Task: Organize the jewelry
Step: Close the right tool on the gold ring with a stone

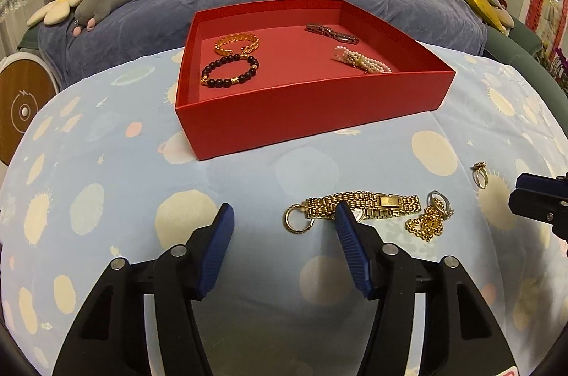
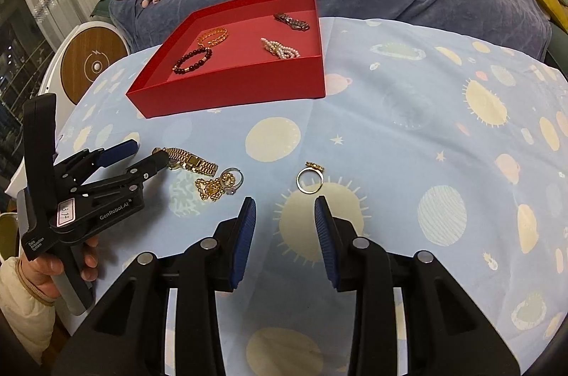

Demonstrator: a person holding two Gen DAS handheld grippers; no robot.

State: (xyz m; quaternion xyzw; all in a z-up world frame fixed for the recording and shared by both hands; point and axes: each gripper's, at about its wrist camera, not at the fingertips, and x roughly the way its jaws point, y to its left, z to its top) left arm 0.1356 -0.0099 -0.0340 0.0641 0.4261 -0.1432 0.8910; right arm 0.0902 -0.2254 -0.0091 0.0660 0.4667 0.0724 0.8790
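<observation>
Jewelry lies loose on the patterned blue cloth [image 2: 390, 134] just ahead of my two claws. My left gripper [image 1: 282, 216] stands partly open, gripping nothing; its right pad sits against the gold watch band [image 1: 362, 204], with a gold hoop [image 1: 297, 219] at the band's end and a tangled gold chain with a silver ring [image 1: 431, 216] beside it. My right gripper [image 2: 285, 209] is narrowly open and empty, a gold ring [image 2: 309, 179] lying on the cloth just beyond its tips.

Farther off, the red box [image 1: 312, 124] holds four pieces: a dark bead bracelet [image 1: 229, 71], a gold chain bracelet [image 1: 236, 43], a pearl bracelet [image 1: 362, 60] and a dark metal link bracelet [image 1: 332, 33].

Only the right wrist view shows the whole left gripper and my hand [image 2: 53, 266] holding it; the left view shows just the right gripper's tip at the frame edge.
</observation>
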